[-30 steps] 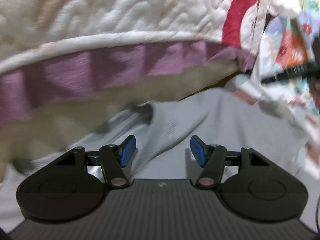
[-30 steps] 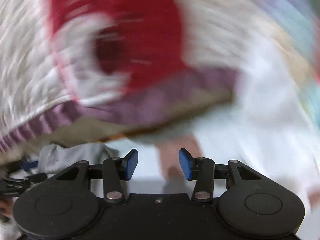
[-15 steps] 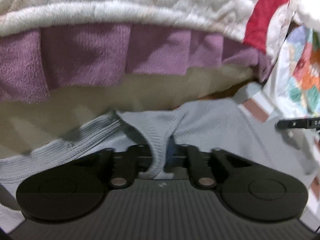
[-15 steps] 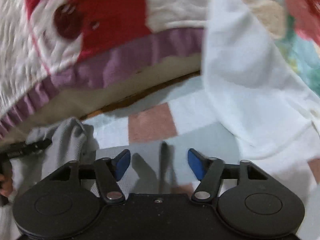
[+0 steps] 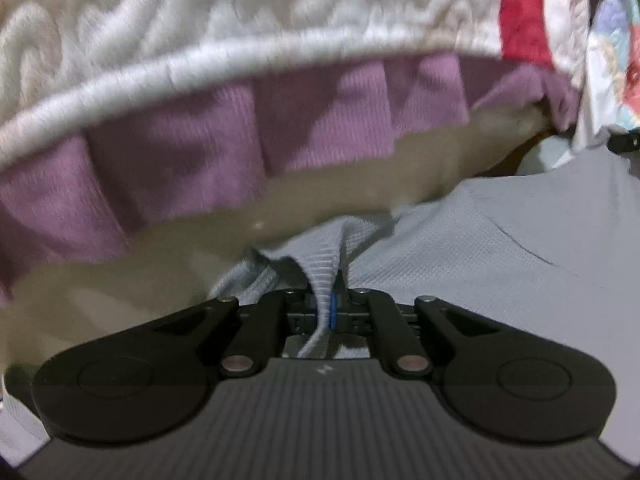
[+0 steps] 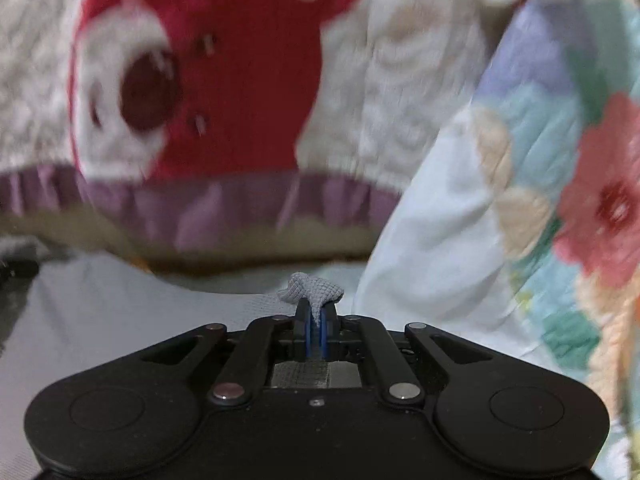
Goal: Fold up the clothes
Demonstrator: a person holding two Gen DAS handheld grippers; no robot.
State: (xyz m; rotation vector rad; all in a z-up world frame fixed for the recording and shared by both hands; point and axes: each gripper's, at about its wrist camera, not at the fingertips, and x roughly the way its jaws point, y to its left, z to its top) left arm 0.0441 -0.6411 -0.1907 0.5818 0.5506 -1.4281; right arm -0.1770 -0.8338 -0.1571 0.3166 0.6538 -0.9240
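A light grey knit garment (image 5: 500,256) lies spread below and to the right in the left wrist view. My left gripper (image 5: 326,304) is shut on a bunched ribbed edge of it, with fabric squeezed between the blue pads. In the right wrist view the same grey garment (image 6: 100,304) stretches off to the left, and my right gripper (image 6: 316,320) is shut on a small tuft of its cloth that pokes up above the jaws.
A white quilted cushion with a purple frill (image 5: 240,128) and a red patch (image 6: 240,80) rises close ahead of both grippers. A floral quilt (image 6: 560,200) fills the right side. The other gripper's black tip (image 5: 624,142) shows at the right edge.
Both grippers went from open to shut: the left closed on the grey garment's edge first, then the right dropped onto the garment and closed on a tuft of it.
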